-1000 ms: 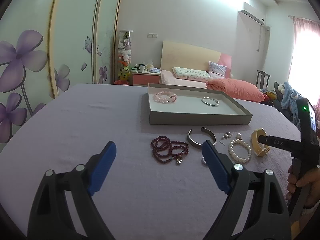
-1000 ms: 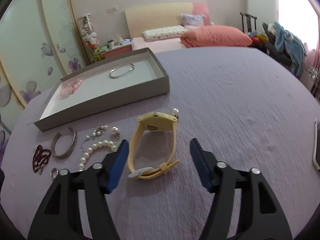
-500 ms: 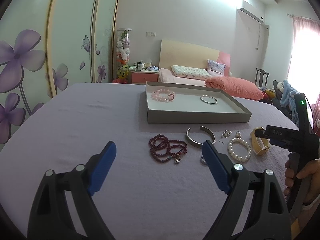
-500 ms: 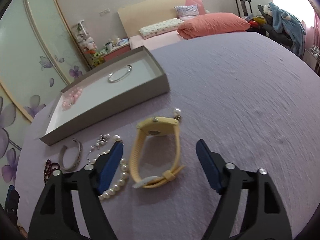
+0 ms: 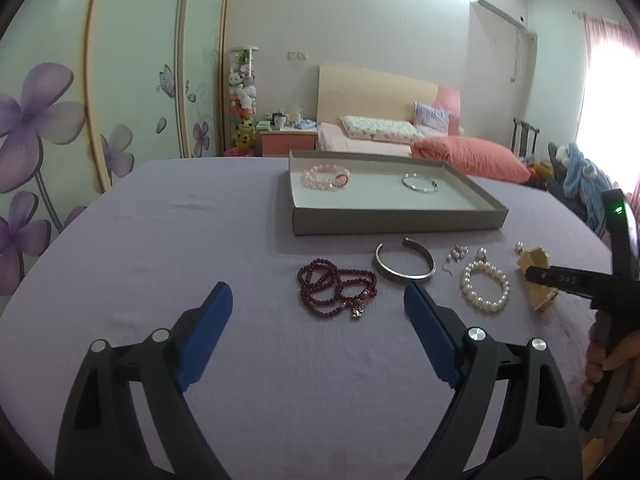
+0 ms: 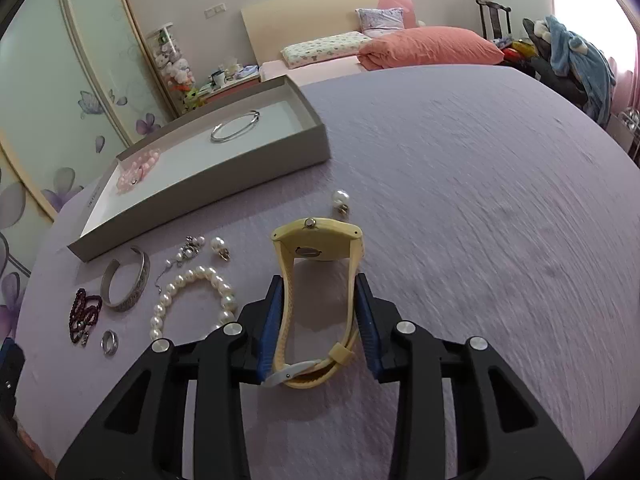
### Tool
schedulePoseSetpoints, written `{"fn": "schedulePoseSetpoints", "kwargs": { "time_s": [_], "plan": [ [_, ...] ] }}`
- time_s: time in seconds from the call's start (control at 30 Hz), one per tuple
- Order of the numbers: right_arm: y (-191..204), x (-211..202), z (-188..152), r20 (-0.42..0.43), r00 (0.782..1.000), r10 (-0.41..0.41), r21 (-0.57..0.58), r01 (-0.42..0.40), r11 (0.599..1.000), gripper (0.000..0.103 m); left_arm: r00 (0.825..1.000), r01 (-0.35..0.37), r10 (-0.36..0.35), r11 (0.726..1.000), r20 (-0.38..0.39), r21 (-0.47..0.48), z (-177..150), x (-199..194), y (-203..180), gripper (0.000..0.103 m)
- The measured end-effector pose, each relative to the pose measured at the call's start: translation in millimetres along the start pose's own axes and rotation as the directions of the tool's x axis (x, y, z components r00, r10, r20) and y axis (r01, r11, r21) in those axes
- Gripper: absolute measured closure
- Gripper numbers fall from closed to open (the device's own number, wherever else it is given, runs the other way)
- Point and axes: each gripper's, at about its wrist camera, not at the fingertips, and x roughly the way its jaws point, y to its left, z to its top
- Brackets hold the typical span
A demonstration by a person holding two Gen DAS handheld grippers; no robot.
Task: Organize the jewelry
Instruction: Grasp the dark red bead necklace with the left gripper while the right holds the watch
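Note:
A yellow watch [image 6: 318, 248] stands on its strap on the purple cloth, and my right gripper [image 6: 319, 294] is shut on its strap from both sides. It also shows in the left wrist view [image 5: 536, 276]. My left gripper [image 5: 318, 300] is open and empty, held above the cloth just short of a dark red bead bracelet [image 5: 334, 292]. A grey tray [image 5: 396, 222] holds a pink bead bracelet [image 5: 326, 176] and a thin silver bangle [image 5: 419, 183]. On the cloth lie a silver cuff [image 5: 404, 266], a pearl bracelet [image 5: 485, 286], earrings [image 6: 192, 246] and a ring [image 6: 109, 342].
A pearl earring [image 6: 341, 201] lies just beyond the watch. The tray [image 6: 208, 184] sits to the left of my right gripper. A bed with a coral pillow [image 5: 468, 158] stands behind the table, and a wardrobe with flower prints [image 5: 48, 120] is on the left.
My right gripper moved forward around the yellow watch and closed on its strap. My left gripper stayed open and drew back a little.

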Motion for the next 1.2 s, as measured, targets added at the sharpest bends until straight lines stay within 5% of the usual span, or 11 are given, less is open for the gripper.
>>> {"fn": "schedulePoseSetpoints", "kwargs": {
  "time_s": [0.17,0.33,0.73,0.83,1.0,1.2],
  "plan": [
    [-1,-1,0,-0.002,1.0,0.009,0.001,-0.009,1.0,0.067,0.996,-0.01,0.015,0.999,-0.092,0.052,5,25,-7,0.019],
    [-2,0,0,-0.001,1.0,0.02,0.005,-0.02,1.0,0.067,0.985,-0.016,0.031,0.996,-0.167,0.093,11,53,-13,0.031],
    [-2,-1,-1,-0.002,1.0,0.026,-0.008,-0.026,1.0,0.066,0.948,-0.023,0.041,0.998,-0.317,0.06,12,101,-11,0.034],
    [-2,-1,-2,-0.002,1.0,0.025,-0.011,-0.025,1.0,0.066,0.95,-0.025,0.041,0.998,-0.309,0.056,14,103,-9,0.047],
    [-1,-1,-3,0.0,1.0,0.025,-0.01,-0.025,1.0,0.066,0.954,-0.006,0.023,0.998,-0.299,0.058,18,104,-13,0.084],
    [-1,-1,-2,-0.001,1.0,0.025,-0.012,-0.025,1.0,0.066,0.956,0.02,-0.014,1.0,-0.293,0.016,21,104,-8,0.091]
  ]
}}
